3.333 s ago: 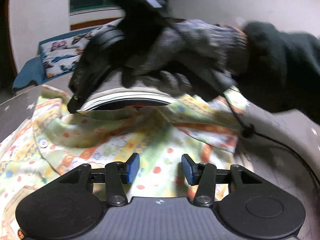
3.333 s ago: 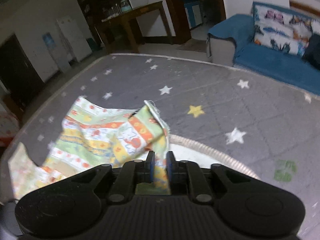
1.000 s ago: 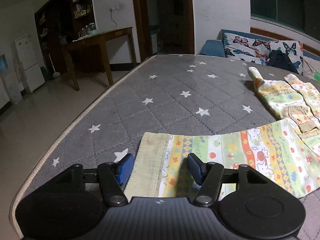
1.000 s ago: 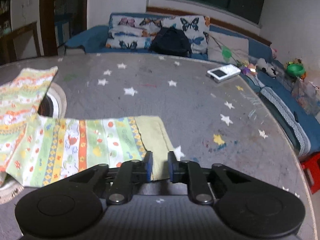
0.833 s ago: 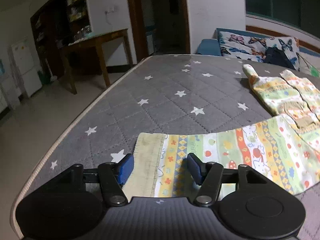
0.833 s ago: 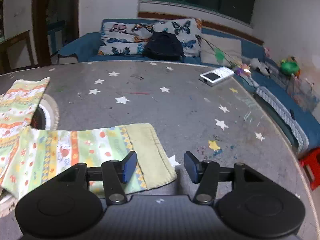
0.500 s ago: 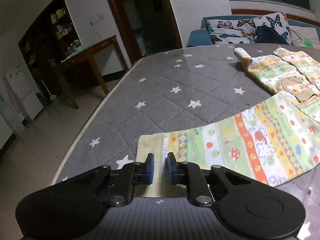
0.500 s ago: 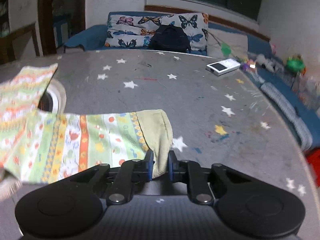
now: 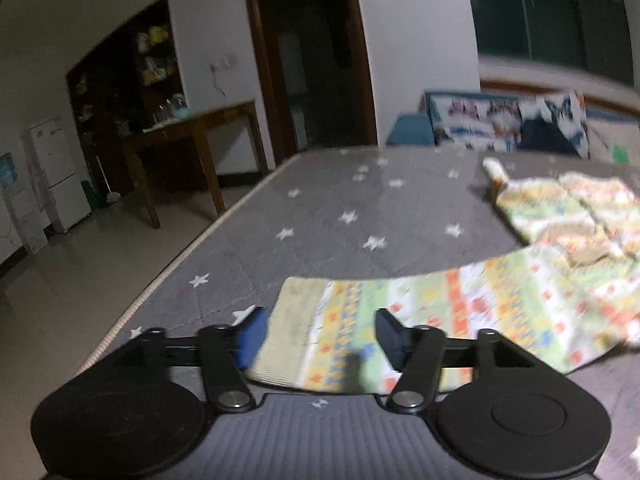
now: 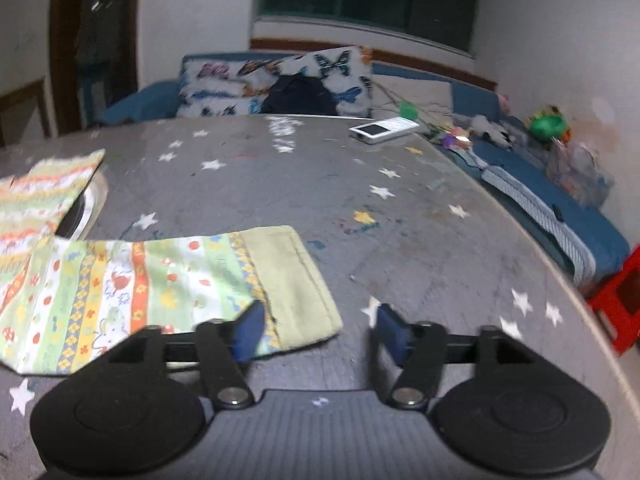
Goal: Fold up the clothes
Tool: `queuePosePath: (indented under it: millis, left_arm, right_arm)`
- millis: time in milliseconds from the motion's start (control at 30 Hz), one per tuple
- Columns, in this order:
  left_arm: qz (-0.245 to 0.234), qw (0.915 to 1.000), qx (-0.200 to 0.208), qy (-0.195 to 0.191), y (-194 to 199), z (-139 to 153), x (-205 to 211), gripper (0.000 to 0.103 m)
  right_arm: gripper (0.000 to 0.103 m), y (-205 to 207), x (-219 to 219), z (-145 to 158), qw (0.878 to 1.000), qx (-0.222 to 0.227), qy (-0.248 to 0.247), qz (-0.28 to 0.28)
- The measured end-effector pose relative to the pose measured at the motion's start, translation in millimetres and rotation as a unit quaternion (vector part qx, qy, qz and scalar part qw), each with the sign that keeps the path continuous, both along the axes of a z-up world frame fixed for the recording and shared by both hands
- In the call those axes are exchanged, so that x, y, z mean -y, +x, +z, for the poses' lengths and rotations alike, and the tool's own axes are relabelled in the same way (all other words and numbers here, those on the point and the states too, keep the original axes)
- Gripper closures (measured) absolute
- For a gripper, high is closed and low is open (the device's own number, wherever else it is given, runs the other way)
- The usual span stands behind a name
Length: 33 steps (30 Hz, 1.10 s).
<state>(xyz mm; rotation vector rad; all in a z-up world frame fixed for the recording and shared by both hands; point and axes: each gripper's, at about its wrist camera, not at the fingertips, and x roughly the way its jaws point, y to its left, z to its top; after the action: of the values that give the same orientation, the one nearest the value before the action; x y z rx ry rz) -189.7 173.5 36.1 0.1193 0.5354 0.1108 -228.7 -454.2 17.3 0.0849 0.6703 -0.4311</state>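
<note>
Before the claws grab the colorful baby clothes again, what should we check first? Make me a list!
1. Left claw open: ok; its jaws have just been opening and stand apart, not pinching.
2. Right claw open: ok; its jaws have just been opening too.
3. Left sleeve cuff lying flat between the left jaws: ok.
4. Right sleeve cuff lined up in the right claw: not ok; it sits toward the claw's left finger, with bare mattress in most of the gap.
5. Sleeves spread straight: cannot tell; the pictures are blurry.
6. White gadget out of the way: ok; it lies far off.
</note>
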Motion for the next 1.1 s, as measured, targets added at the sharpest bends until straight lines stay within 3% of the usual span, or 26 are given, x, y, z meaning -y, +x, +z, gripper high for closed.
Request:
queuePosePath:
  millis: [67, 167, 233, 467, 633, 700, 767, 1100]
  left_arm:
    - [0.007, 0.9998, 0.020, -0.004, -4, 1, 11, 0.020]
    - [0.009, 0.9993, 0.035, -0.011, 1, 0, 29, 0.001]
    - [0.002, 0.9992, 0.037, -0.013, 12, -2, 40, 0.000]
    - [-0.003, 0.9989, -0.017, -0.043, 56, -13, 59, 0.000]
    - [-0.013, 0.9975, -0.054, -0.044, 72, -21, 64, 0.000]
    - [-0.016, 0.9957, -0.066, -0.063, 77, -24, 59, 0.000]
    - [-0.014, 0.9947, -0.067, -0.076, 77, -24, 54, 0.000]
    - [-0.012, 0.9952, -0.068, -0.068, 74, -25, 55, 0.000]
  right_arm:
    - [0.015, -4, 5, -3, 1.000, 0.010, 0.016, -0.013]
    - [0.008, -12, 13, -7, 0.998, 0.025, 0.042, -0.026]
    - [0.000, -10, 12, -8, 0.999, 0.017, 0.039, -0.024]
    - [0.000, -12, 11, -9, 0.999, 0.016, 0.041, -0.023]
    - [0.000, -10, 11, -10, 0.999, 0.014, 0.040, -0.023]
    - [0.000, -10, 11, -10, 0.999, 0.014, 0.039, -0.023]
    - [0.000, -9, 10, -10, 0.999, 0.013, 0.039, -0.023]
    - [0.000, -9, 10, -10, 0.999, 0.013, 0.040, -0.023]
